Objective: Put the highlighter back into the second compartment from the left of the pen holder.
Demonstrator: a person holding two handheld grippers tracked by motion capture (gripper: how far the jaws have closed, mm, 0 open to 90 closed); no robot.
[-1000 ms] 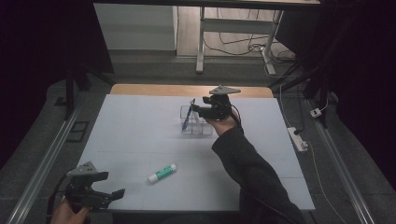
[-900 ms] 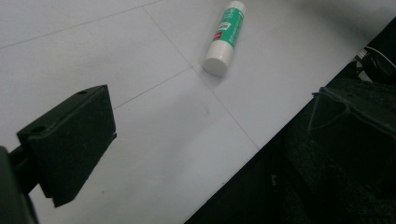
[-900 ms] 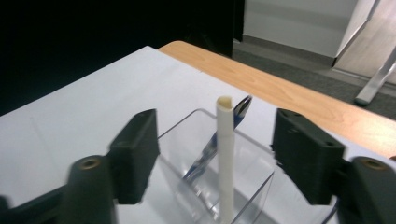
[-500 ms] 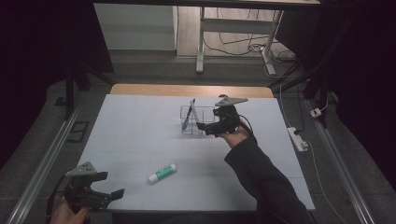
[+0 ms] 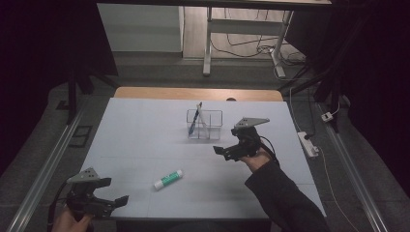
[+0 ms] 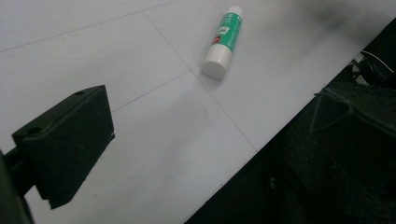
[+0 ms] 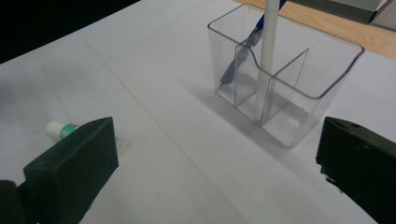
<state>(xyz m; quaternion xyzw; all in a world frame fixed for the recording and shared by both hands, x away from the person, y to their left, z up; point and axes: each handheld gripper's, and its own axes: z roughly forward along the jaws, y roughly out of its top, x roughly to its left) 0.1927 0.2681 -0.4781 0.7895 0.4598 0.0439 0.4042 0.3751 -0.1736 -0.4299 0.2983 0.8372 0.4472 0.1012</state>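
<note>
A clear divided holder (image 5: 205,125) stands at mid-table with a blue pen (image 5: 194,118) leaning in it. In the right gripper view the holder (image 7: 303,88) has the blue pen (image 7: 236,63) in its far cell and a white stick (image 7: 267,56) upright at the divider. My right gripper (image 5: 226,151) hangs to the holder's near right; its jaws have just been opening and stand wide, with nothing between them (image 7: 215,172). A green-and-white glue stick (image 5: 168,179) lies on the mat. My left gripper (image 5: 112,192) is open near the front left corner, one finger (image 6: 70,140) over bare mat.
The white mat (image 5: 145,145) covers the table, with a strip of wood (image 5: 193,93) at its far edge. A power strip (image 5: 308,143) lies on the floor to the right. The glue stick (image 6: 224,39) lies near the table's front edge (image 6: 243,163).
My right gripper has drawn back from the holder toward the near right, and its jaws stand wider. The left gripper and the glue stick have not moved.
</note>
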